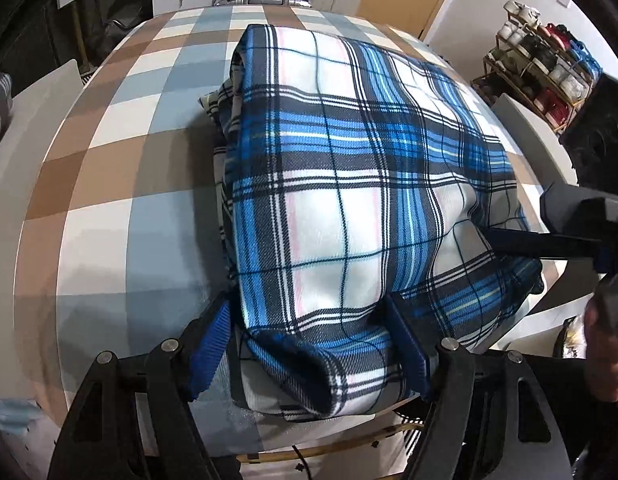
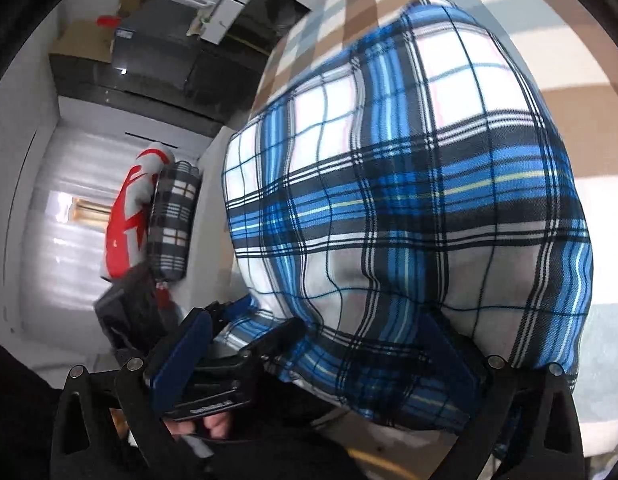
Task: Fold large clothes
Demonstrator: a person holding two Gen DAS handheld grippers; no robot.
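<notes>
A folded blue, white and black plaid cloth (image 1: 349, 184) lies as a thick bundle on the table. My left gripper (image 1: 309, 340) is at the bundle's near end, its blue pads (image 1: 211, 344) wide apart and pressed against a rolled fold of the cloth. The right gripper (image 1: 569, 232) comes in from the right, one finger pushed into a crease at the cloth's edge. In the right wrist view the cloth (image 2: 409, 200) fills the frame. My right gripper (image 2: 315, 348) stands wide; its left pad (image 2: 181, 344) is bare and its right finger is buried under cloth.
The table wears a brown, blue and white checked tablecloth (image 1: 121, 168). White chairs (image 1: 41, 96) stand at its sides. A shoe rack (image 1: 549, 68) is at the back right. A second folded plaid bundle (image 2: 173, 220) and a red-and-white item (image 2: 129, 216) lie beyond the table's edge.
</notes>
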